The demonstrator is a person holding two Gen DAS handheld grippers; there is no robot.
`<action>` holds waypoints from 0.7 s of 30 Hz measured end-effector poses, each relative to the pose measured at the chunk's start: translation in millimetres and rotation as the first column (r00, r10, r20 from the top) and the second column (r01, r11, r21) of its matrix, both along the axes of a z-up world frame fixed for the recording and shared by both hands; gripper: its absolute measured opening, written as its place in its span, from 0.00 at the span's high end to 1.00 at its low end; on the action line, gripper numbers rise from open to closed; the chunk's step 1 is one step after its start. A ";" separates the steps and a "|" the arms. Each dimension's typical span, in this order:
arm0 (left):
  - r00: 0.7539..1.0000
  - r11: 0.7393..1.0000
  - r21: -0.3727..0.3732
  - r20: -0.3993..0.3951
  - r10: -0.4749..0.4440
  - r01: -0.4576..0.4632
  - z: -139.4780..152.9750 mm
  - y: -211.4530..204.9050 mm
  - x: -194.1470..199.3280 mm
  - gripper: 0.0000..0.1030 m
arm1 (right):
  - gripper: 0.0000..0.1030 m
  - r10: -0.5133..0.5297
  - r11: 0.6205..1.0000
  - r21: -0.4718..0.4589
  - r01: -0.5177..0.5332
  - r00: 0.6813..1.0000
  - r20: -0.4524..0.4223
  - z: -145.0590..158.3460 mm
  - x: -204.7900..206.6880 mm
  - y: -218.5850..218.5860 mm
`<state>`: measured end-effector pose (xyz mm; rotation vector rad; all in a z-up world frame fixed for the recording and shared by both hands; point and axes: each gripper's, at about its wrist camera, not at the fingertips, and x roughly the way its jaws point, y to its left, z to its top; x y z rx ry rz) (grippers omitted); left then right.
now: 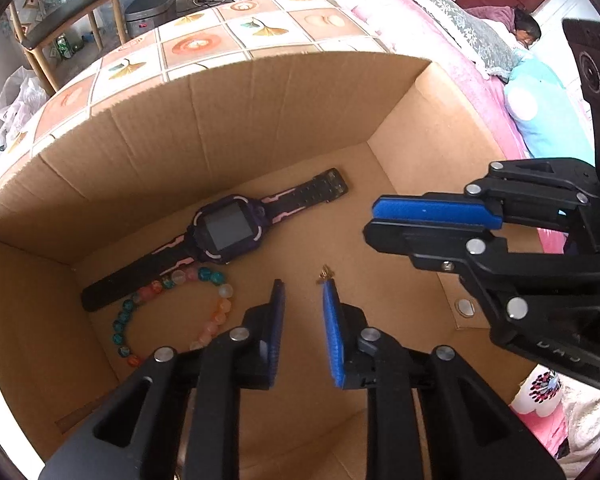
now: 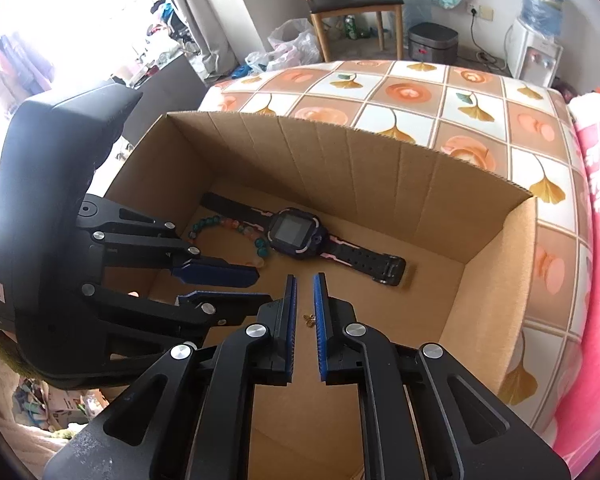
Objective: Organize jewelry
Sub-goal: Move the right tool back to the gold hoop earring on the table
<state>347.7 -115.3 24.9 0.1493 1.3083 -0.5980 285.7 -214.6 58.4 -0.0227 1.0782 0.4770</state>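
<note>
Bed [image 1: 500,92] shows only from left; window [image 2: 40,20] from right; both tongs released.

Inside the cardboard box [image 1: 260,120], the watch [image 1: 220,232] lies near the back wall; the bead bracelet [image 1: 172,312] touches its strap in front, and the small pendant [image 1: 326,274] lies right of the bracelet.

No legible text, brand, number or sign found. Raised lettering on the right gripper [image 1: 370,220] housing is too blurred to read with confidence.
</note>
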 end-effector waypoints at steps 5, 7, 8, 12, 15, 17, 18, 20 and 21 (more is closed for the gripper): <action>0.999 0.999 -0.020 0.034 0.031 -0.030 15.2 5.8 -6.3 0.81 | 0.88 -0.024 1.000 0.009 0.023 0.999 0.045 16.6 -9.0 -9.7; 0.997 0.999 -0.037 0.067 0.037 -0.035 28.1 9.4 -14.3 0.81 | 0.83 -0.030 0.999 0.015 0.029 0.997 0.069 25.9 -17.3 -11.8; 0.996 0.998 -0.042 0.081 0.039 -0.035 33.1 11.4 -17.5 0.80 | 0.82 -0.033 0.999 0.019 0.031 0.996 0.087 33.2 -24.2 -13.2; 0.983 0.997 -0.071 0.176 0.046 -0.034 65.1 25.4 -46.9 0.73 | 0.66 -0.039 0.998 0.053 0.031 0.986 0.164 63.3 -54.7 -18.0; 0.964 0.993 -0.107 0.257 0.065 -0.039 93.3 43.2 -78.8 0.63 | 0.55 -0.049 0.996 0.080 0.031 0.970 0.237 85.9 -89.8 -22.9; 0.946 0.991 -0.127 0.313 0.080 -0.042 110.3 57.0 -104.4 0.52 | 0.49 -0.053 0.994 0.104 0.025 0.959 0.277 98.2 -115.8 -26.4; 0.933 0.989 -0.143 0.349 0.085 -0.037 119.1 66.8 -120.9 0.49 | 0.48 -0.054 0.993 0.118 0.019 0.954 0.296 103.4 -130.7 -28.6; 0.902 0.989 -0.144 0.421 0.095 -0.037 131.4 80.8 -150.4 0.39 | 0.45 -0.059 0.990 0.140 0.013 0.944 0.326 109.0 -157.1 -32.0; 0.875 0.991 -0.132 0.475 0.096 -0.038 136.0 87.0 -169.7 0.36 | 0.44 -0.065 0.989 0.146 0.016 0.940 0.336 109.4 -166.5 -33.1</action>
